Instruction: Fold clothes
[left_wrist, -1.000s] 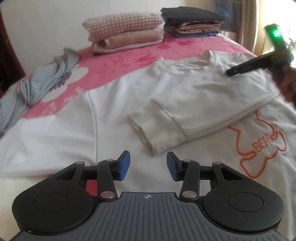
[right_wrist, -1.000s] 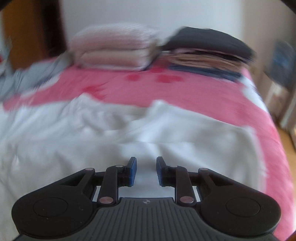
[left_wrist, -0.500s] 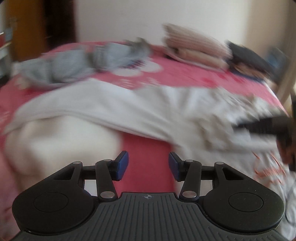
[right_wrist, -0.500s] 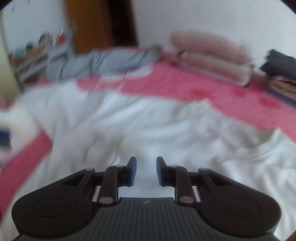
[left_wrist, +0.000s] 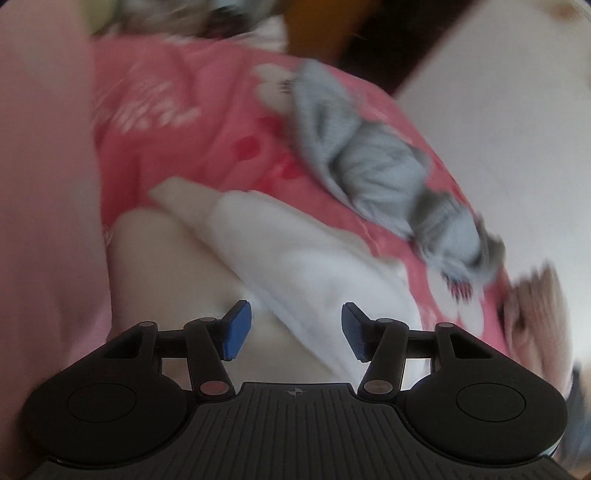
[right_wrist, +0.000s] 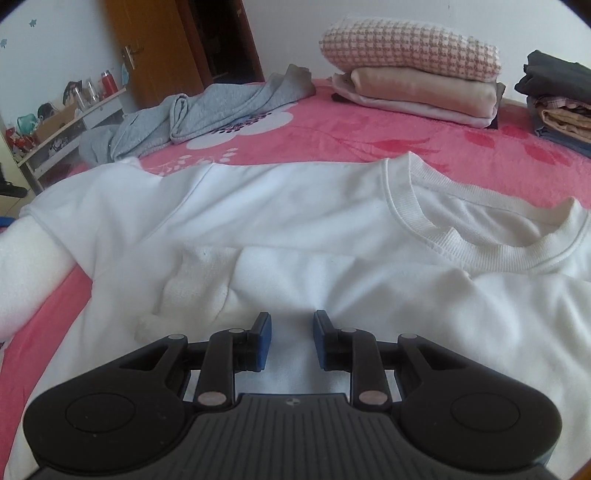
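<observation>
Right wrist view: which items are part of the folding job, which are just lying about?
In the job:
- white sweatshirt, spread on the bed, one sleeve folded across it
- right gripper, open, over that sleeve
- left gripper, open, jaws just widened, nothing between them

Lying about:
- crumpled grey garment
- folded pink stack
- dark folded stack
- shelf clutter

The white sweatshirt (right_wrist: 332, 229) is soft, matt knit cloth, its collar (right_wrist: 461, 236) ribbed and its cuff (right_wrist: 195, 284) showing a rougher, nubbly weave. The pink bed cover (right_wrist: 369, 136) looks plush and fleecy. The grey garment (right_wrist: 207, 110) is matt jersey cloth. Among the folded pile (right_wrist: 417, 88), the top piece is coarse checked weave and the peach one below has a faint sheen. The right hand-held gripper (right_wrist: 291, 341) is matt black plastic with ridged casing, blue pads and dull metal pivot pins. The door (right_wrist: 155, 48) is smooth orange-brown wood.
</observation>
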